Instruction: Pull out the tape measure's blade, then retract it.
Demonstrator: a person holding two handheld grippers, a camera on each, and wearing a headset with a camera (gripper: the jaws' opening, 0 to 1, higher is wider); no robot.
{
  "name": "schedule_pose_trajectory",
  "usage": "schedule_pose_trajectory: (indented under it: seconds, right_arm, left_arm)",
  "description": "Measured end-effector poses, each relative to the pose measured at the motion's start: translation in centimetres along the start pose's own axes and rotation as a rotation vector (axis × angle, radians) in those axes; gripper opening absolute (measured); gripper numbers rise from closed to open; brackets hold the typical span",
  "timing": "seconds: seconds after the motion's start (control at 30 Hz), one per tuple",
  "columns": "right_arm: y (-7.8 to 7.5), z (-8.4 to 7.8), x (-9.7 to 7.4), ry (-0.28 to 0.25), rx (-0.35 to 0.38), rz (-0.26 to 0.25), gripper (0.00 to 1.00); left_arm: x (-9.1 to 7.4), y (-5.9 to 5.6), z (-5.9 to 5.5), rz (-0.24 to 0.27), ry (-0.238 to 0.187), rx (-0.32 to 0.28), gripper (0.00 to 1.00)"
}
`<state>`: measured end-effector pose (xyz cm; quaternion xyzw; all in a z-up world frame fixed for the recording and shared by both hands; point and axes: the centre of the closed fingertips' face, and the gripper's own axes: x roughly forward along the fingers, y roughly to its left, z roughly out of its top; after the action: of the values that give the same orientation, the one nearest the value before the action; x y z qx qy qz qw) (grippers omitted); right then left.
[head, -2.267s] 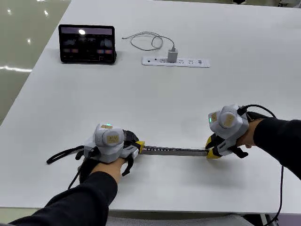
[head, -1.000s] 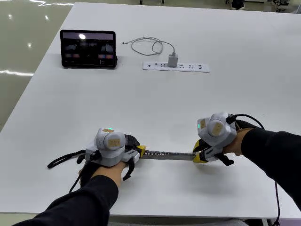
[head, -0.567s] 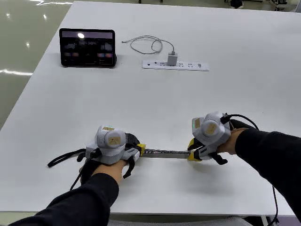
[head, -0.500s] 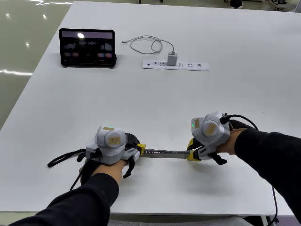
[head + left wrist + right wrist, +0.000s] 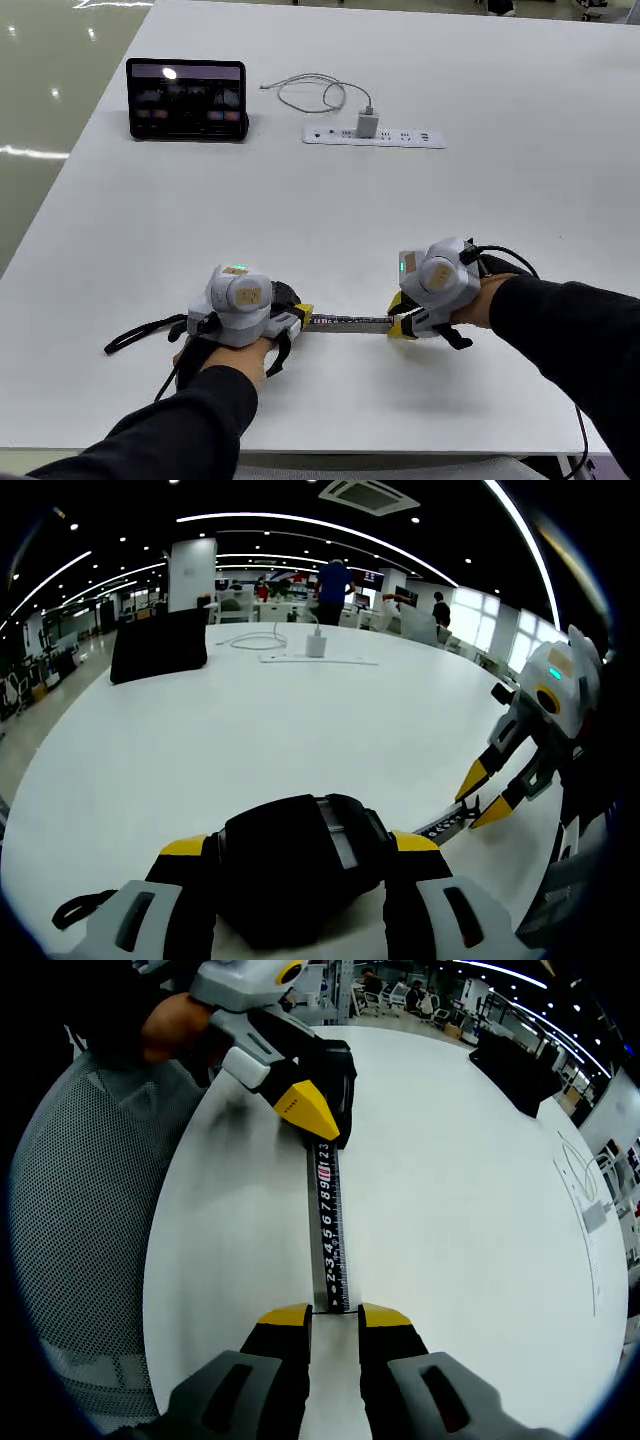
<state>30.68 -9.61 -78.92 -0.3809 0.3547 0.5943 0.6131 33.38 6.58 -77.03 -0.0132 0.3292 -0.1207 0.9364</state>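
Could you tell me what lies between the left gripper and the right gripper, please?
The tape measure's grey numbered blade runs from the black case in the left gripper to the right gripper, shown in the head view.

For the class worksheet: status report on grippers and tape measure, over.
Left gripper shut on tape measure case. Right gripper pinching blade by its tip, partly out, flat on table. Tablet and power strip far back, clear of blade.

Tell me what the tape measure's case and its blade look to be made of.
The case: probably plastic or rubber, matte black with dull highlights and moulded ridges. The blade: likely painted steel, a thin flat strip with printed numbers, though the look alone cannot confirm metal.
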Motion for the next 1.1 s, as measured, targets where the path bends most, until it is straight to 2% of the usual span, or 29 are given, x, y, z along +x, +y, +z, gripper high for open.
schedule_pose_trajectory:
  seconds: [0.37,0.43,0.53,0.7,0.9,1.1]
  right_arm:
    - [-0.1,0.8,0.5,-0.015,-0.026,-0.025,0.14]
    - [-0.1,0.8,0.5,-0.010,0.007,-0.024,0.15]
    - [0.0,1.1,0.8,-0.007,-0.004,-0.023,0.15]
    - [0.0,2.0,1.3,-0.034,0.045,-0.007,0.15]
    - [0.1,3.1,2.0,-0.041,0.000,-0.023,0.14]
    - [0.0,3.8,2.3,-0.049,-0.004,-0.026,0.14]
  left_arm:
    - [0.0,0.0,0.0,-0.004,0.004,0.001,0.65]
    - [0.0,0.0,0.0,-0.005,0.005,0.000,0.65]
    - [0.0,0.0,-0.1,-0.006,0.006,0.002,0.65]
    - [-0.1,0.0,-0.1,-0.009,0.008,0.002,0.65]
    - [-0.1,0.1,-0.1,-0.009,0.010,0.003,0.65]
    - [-0.1,0.1,-0.1,-0.010,0.011,0.003,0.65]
